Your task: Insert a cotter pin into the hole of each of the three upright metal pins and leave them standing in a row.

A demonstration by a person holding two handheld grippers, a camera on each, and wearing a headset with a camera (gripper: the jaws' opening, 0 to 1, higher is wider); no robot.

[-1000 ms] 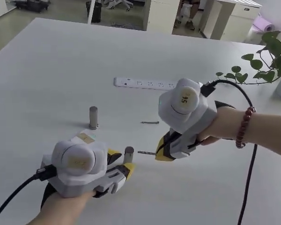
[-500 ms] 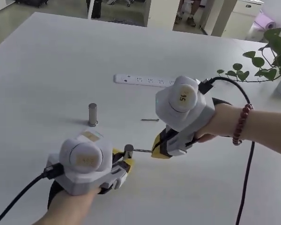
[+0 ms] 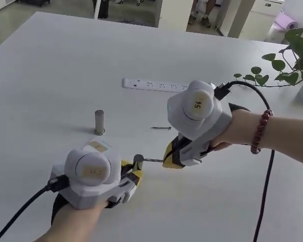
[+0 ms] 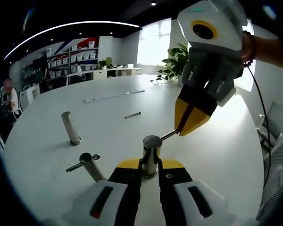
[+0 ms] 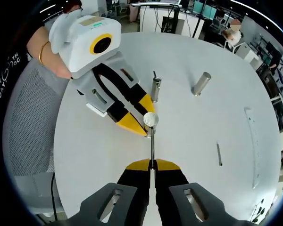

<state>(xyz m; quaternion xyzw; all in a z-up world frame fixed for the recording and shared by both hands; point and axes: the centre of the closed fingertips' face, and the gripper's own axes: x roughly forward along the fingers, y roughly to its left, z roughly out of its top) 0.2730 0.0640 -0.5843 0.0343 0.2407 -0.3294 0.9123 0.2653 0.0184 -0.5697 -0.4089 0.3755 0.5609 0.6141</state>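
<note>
Here the left gripper (image 4: 151,168) has its jaws clamped on the base of an upright metal pin (image 4: 151,149). The right gripper (image 5: 152,165), jaws pinched almost together on a cotter pin (image 5: 152,143), holds it level, tip against the metal pin's head. Whether the tip sits in the hole cannot be told. Just left of the metal pin stands a second pin (image 4: 90,165) with a cotter through it, and further off stands a bare pin (image 4: 70,127). A loose cotter pin (image 3: 161,128) lies on the table (image 3: 65,60) beyond the metal pin.

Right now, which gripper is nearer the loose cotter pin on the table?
Right. The right gripper is just short of the loose cotter pin; the left gripper, clamped on a metal pin, sits farther back.
</note>
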